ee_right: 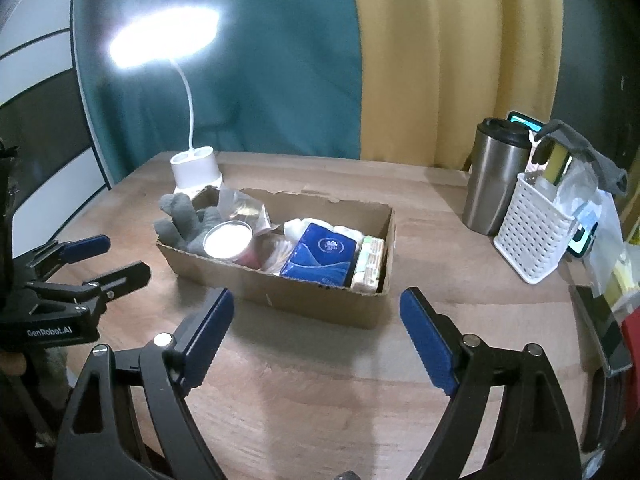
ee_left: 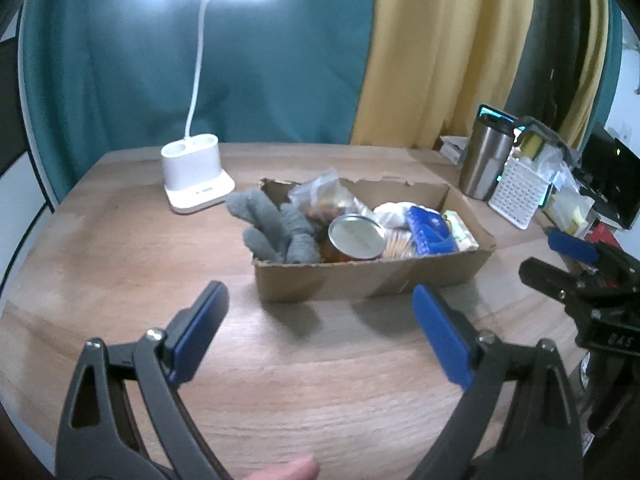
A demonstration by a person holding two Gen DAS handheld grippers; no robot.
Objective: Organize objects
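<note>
Cardboard box [ee_right: 280,288] mid-desk holding can [ee_right: 228,240], gray glove [ee_right: 180,220] draped over its left rim, blue packet [ee_right: 320,256], left gripper [ee_left: 320,336] and right gripper [ee_right: 316,328] both short of its near wall, fingers apart, empty, bare desk [ee_right: 300,392] between, lamp [ee_right: 196,168] behind, steel tumbler [ee_right: 496,176] and white basket [ee_right: 532,232] far right.

The cardboard box [ee_left: 372,276] on the wooden table [ee_left: 120,248] is viewed from low and near by both wrist cameras — from its left-front by the left, from its right-front by the right — with the desk lamp [ee_right: 192,168] shared behind.
</note>
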